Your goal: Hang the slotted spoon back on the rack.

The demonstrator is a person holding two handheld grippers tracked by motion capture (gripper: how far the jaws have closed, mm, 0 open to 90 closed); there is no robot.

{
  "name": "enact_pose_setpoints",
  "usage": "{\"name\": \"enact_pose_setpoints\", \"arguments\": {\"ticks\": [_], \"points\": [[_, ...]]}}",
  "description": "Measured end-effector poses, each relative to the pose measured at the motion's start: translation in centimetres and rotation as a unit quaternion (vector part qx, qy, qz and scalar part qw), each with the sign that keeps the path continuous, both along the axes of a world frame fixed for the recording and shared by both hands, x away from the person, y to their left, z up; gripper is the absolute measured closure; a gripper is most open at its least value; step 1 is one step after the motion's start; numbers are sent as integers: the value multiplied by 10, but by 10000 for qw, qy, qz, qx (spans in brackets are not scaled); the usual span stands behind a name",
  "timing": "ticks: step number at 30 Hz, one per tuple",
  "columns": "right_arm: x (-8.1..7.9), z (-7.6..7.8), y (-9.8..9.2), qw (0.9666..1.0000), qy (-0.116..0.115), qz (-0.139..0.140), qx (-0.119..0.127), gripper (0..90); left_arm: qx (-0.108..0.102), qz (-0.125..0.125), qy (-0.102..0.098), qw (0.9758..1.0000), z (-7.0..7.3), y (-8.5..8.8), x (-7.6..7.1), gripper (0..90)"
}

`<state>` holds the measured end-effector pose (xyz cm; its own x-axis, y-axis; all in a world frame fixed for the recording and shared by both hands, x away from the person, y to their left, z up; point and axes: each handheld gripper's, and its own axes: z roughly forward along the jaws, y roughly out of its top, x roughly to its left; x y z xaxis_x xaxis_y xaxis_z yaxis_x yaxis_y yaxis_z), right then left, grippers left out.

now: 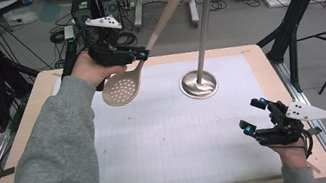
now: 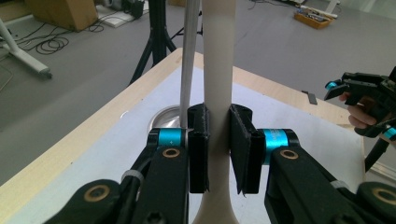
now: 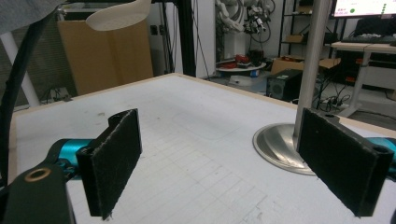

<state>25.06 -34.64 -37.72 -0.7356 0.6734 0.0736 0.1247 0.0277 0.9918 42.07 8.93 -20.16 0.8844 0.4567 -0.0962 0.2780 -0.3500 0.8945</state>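
High view: left gripper (image 1: 143,54) clamped on handle of beige perforated skimmer spoon (image 1: 122,89), bowl hanging clear above white gridded mat (image 1: 178,134), handle tip angled toward tall steel hook stand (image 1: 201,34). Risk: tip striking pole, tipping stand.

Left gripper view: pads (image 2: 198,149) pressed on both sides of narrow handle (image 2: 218,93), above flare to bowl. Risk: smooth handle pivoting or sliding.

Right gripper view: jaws wide apart, nothing between; stand base (image 3: 280,144) just beyond. Risk: nudging base.

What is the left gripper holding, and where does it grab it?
The left gripper holds a slotted spoon by its handle, just above the bowl. The right gripper holds nothing.
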Motion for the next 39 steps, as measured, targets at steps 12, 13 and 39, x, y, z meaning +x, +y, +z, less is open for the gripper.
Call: {"name": "enact_pose_setpoints", "arguments": {"ticks": [12, 13, 39], "points": [[-2, 1, -3, 10000, -15, -49, 24, 129, -146, -18, -6, 9999, 0, -12, 8, 778], [-2, 1, -3, 10000, -15, -49, 24, 129, -96, -13, -24, 9999, 0, -12, 8, 778], [-2, 0, -4, 10000, -5, -18, 29, 129, -102, -27, 44, 9999, -8, -24, 15, 777]]}}
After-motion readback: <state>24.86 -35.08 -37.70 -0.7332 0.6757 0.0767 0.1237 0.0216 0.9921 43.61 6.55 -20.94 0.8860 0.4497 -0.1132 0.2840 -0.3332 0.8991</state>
